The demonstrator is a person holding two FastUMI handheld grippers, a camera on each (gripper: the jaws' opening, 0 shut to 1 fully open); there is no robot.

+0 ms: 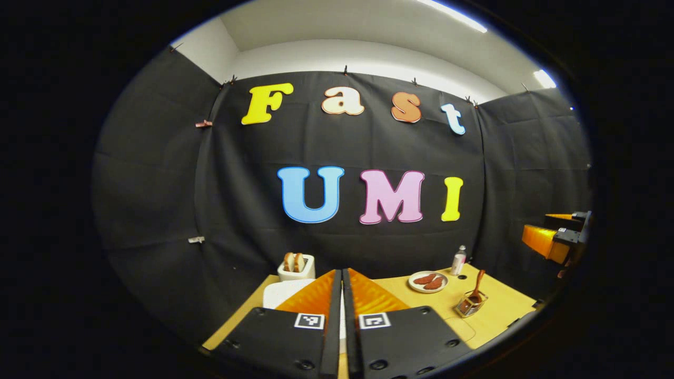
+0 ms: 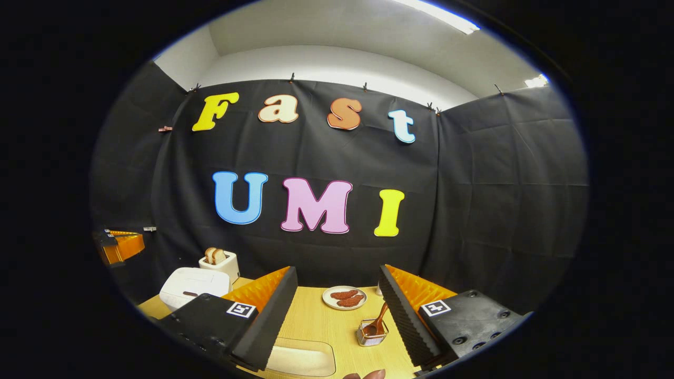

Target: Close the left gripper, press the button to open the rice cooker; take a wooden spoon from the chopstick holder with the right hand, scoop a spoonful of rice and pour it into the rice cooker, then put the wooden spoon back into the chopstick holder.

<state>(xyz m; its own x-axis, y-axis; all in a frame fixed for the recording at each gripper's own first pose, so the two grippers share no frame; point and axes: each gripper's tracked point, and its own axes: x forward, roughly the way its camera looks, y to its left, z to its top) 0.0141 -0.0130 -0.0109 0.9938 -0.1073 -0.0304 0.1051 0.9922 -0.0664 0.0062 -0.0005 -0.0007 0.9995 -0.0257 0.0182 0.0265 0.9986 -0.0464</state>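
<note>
The white rice cooker (image 2: 195, 287) sits at the table's left with its lid down; in the left gripper view its white top (image 1: 281, 292) peeks out behind my fingers. My left gripper (image 1: 342, 279) is shut with nothing between its fingers and hangs above the cooker. A wooden spoon (image 2: 380, 317) stands in the wire chopstick holder (image 2: 372, 332), just ahead of my right gripper (image 2: 337, 271), which is open and empty above the table. The holder (image 1: 471, 304) and spoon (image 1: 478, 284) also show to the right in the left gripper view. A shallow beige container (image 2: 300, 359) lies below the right gripper; its contents are unclear.
A toaster (image 2: 220, 261) with bread stands behind the cooker. A plate of sausages (image 2: 345, 297) and a small bottle (image 1: 459, 259) sit at the back of the yellow table (image 2: 321, 321). Black cloth walls close in the back and sides.
</note>
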